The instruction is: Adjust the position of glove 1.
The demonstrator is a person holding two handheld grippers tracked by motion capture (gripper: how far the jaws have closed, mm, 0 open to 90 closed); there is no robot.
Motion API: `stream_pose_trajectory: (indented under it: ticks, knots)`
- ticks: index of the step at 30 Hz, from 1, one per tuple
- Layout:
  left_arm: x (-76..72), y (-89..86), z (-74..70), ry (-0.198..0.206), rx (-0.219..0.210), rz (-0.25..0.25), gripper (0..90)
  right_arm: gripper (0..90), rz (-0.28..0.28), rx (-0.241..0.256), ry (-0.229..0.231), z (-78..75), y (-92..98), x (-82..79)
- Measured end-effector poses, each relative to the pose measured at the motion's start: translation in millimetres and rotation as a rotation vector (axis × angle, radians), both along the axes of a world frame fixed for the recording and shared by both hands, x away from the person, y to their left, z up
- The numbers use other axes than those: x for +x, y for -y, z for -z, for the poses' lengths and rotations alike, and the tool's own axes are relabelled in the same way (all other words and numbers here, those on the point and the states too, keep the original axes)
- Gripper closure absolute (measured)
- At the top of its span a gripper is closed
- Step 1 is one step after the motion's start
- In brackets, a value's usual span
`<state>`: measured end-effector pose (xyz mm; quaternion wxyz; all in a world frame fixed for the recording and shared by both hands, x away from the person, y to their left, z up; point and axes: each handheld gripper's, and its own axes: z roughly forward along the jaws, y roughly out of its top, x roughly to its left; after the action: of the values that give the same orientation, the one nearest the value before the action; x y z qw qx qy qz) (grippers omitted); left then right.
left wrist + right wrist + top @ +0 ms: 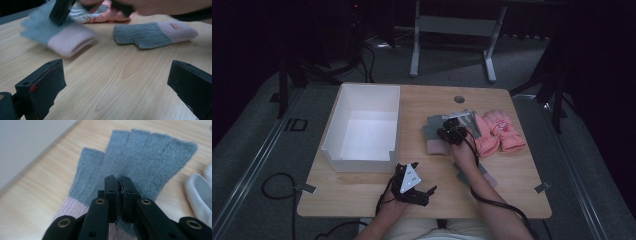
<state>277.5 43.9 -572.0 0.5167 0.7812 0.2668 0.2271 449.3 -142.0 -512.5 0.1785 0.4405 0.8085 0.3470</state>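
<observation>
Right tool clamped on grey glove, pinching its knit to lift it; left tool apart, idle over surface, near box.

1. We see a light wooden table top, smooth, matt, with visible grain.
2. Grey fingerless knit glove with pink cuff: ribbed wool-like cloth, fuzzy and matt.
3. Second grey and pink knit glove: same ribbed cloth, small tan patch on the cuff.
4. Pink padded gloves: smooth fabric with a slight sheen.
5. White rectangular box: smooth matt walls; plastic or card, we cannot tell.
6. Right black gripper: matt hard plastic jaws, brass-coloured metal rivets on the links.
7. Left black gripper: matt black jaws, plastic-looking.
</observation>
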Motion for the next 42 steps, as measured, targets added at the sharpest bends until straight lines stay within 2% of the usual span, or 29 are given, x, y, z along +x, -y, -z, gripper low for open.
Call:
stream_pose_trajectory:
  ticks: [3,4,5,7,9,10,12,15,16,17,18,24,27,29,34,36,37,39,40,41,42]
  knots:
    - [-0.6,-1.0,0.0,0.006,-0.004,-0.008,0.2,85.4,0.009,0.034,0.033,-15.1,2.2,-25.3]
    - [-0.6,-1.0,0.0,0.006,-0.004,-0.008,0.0,85.4,0.009,0.034,0.033,-15.1,2.2,-25.3]
    - [0.5,-0.3,0.0,-0.007,-0.012,0.015,0.0,85.7,0.026,0.065,0.068,-26.2,4.3,-48.6]
    - [1.8,-1.6,-0.1,-0.021,-0.025,0.035,0.0,85.6,0.030,0.078,0.089,-31.3,4.0,-66.4]
    - [0.9,-2.7,-0.1,-0.016,-0.031,0.037,0.0,85.6,0.036,0.091,0.098,-31.9,3.6,-82.7]
    - [0.0,-2.1,0.0,-0.008,-0.027,0.035,0.0,85.6,0.032,0.075,0.097,-29.6,3.0,-87.7]
    - [-3.0,0.1,0.3,0.022,-0.006,0.019,0.0,85.7,0.042,0.067,0.072,-19.5,4.8,-94.8]
    - [-4.6,1.5,0.3,0.040,0.012,0.018,0.0,85.6,0.065,0.058,0.014,0.1,7.9,-100.1]
    - [-4.6,1.5,0.3,0.040,0.012,0.018,0.0,85.6,0.065,0.058,0.014,0.1,7.9,-100.1]
    - [-3.9,1.2,0.3,0.032,0.007,0.021,0.0,85.6,0.071,0.055,-0.024,13.2,8.6,-103.0]
    - [-3.6,0.8,0.3,0.030,0.004,0.020,0.0,85.6,0.071,0.055,-0.039,18.4,8.4,-104.3]
    - [-3.5,0.6,0.3,0.031,0.002,0.026,0.0,85.4,0.055,0.040,-0.069,34.8,1.3,-105.2]
    - [-1.2,-1.3,0.2,0.003,-0.019,0.042,0.0,84.1,0.055,0.026,-0.087,40.8,-0.6,-102.5]
    - [-0.1,-1.9,0.0,-0.009,-0.023,0.048,0.0,83.2,0.063,0.033,-0.092,41.6,-1.2,-102.4]
    - [-1.1,-1.0,0.1,0.001,-0.015,0.048,0.0,81.8,0.068,0.048,-0.087,43.5,-0.6,-101.7]
    - [-1.1,-1.2,0.1,0.001,-0.017,0.044,0.0,73.4,0.067,0.064,-0.101,41.0,0.6,-101.8]
    - [-1.2,-1.4,0.1,0.001,-0.019,0.044,0.0,71.0,0.061,0.074,-0.102,37.5,2.6,-101.9]
    - [-1.2,-1.4,0.1,0.001,-0.018,0.046,0.0,66.3,0.049,0.083,-0.074,27.6,8.9,-101.4]
    - [-1.2,-1.4,0.1,0.001,-0.018,0.046,0.0,66.3,0.049,0.083,-0.074,27.6,8.9,-101.4]
    - [-0.7,-1.1,0.1,-0.003,-0.018,0.046,0.0,61.4,0.026,0.100,-0.037,11.4,21.6,-98.9]
    - [-0.4,-1.2,0.0,-0.005,-0.019,0.048,0.0,61.2,0.018,0.101,-0.019,5.9,26.8,-98.4]
